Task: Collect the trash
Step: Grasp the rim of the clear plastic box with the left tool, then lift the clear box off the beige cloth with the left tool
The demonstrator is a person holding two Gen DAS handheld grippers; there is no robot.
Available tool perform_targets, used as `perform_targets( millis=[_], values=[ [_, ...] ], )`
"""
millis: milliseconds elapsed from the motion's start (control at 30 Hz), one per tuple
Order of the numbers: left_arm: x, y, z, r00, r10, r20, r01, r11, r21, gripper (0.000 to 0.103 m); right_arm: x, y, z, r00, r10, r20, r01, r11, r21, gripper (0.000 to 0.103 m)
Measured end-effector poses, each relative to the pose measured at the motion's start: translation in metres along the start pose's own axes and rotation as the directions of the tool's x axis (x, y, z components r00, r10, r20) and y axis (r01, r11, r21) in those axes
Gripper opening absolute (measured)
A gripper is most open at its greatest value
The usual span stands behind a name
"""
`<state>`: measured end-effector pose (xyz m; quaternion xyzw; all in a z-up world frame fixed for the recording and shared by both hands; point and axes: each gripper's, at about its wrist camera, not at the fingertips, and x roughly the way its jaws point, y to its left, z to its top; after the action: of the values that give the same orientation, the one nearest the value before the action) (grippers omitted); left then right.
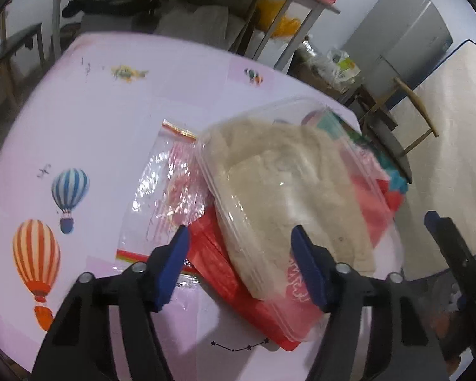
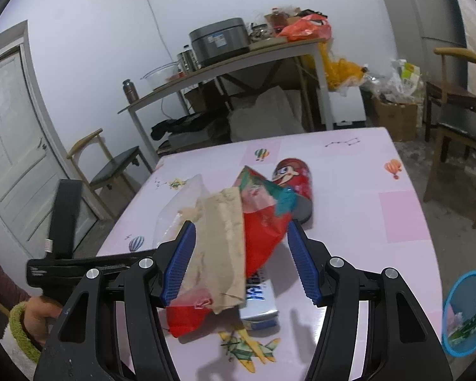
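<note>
Trash pile sits mid-frame in both wrist views, on the pink balloon-print table. Count: 1 clear lidded container with a beige crumpled paper inside, tilted on top of 1 red wrapper; 1 flat clear zip bag to its left, lying on the table, partly under the red wrapper

Right wrist view: same stack seen edge-on, beige paper and red wrapper between the fingers; 1 white-blue carton under them, 1 red cartoon can lying on its side behind, touching the wrapper

Left gripper: jaws apart, container and wrapper lie in the gap; can't tell whether either pad touches them. Right gripper: jaws apart, left pad against the beige paper, right pad just clear of the wrapper

Around: 1 blue bin lower right of the right view, green scrap inside. Left gripper's body and the hand holding it block the lower left. Side table with a grey cooker upper centre, chairs left and right, white door far left
</note>
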<state>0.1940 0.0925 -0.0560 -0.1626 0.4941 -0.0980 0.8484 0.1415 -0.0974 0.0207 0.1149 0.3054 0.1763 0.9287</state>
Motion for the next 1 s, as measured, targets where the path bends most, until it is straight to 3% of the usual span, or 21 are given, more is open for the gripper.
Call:
perform_targets(
  millis=[100, 233, 467, 733, 900, 1000],
  values=[
    [0.004, 0.002, 0.0, 1.0, -0.023, -0.021, 0.022, 0.999, -0.027, 0.045, 0.0, 0.004, -0.002, 1.0, 0.004, -0.006, -0.004, 1.0, -0.001, 0.057],
    [0.007, 0.004, 0.0, 0.997, -0.064, -0.039, 0.062, 0.997, -0.049, 0.012, -0.007, 0.007, -0.005, 1.0, -0.004, -0.002, 0.004, 1.0, 0.007, 0.057],
    [-0.003, 0.017, -0.005, 0.992, -0.127, 0.004, 0.126, 0.984, -0.13, 0.003, -0.013, 0.001, -0.007, 1.0, -0.025, -0.01, 0.025, 1.0, 0.012, 0.057],
    [-0.024, 0.026, -0.007, 0.961, -0.269, 0.064, 0.277, 0.936, -0.219, 0.003, -0.012, 0.004, -0.005, 1.0, -0.013, -0.023, 0.014, 0.999, 0.031, 0.057],
    [-0.055, 0.031, -0.006, 0.94, -0.316, 0.125, 0.336, 0.918, -0.21, 0.003, -0.014, 0.009, -0.006, 1.0, -0.012, -0.021, 0.013, 1.0, 0.027, 0.057],
    [-0.079, 0.041, -0.009, 0.938, -0.309, 0.155, 0.336, 0.923, -0.19, 0.003, -0.018, 0.014, -0.005, 1.0, -0.007, -0.016, 0.007, 1.0, 0.025, 0.057]
  ],
)
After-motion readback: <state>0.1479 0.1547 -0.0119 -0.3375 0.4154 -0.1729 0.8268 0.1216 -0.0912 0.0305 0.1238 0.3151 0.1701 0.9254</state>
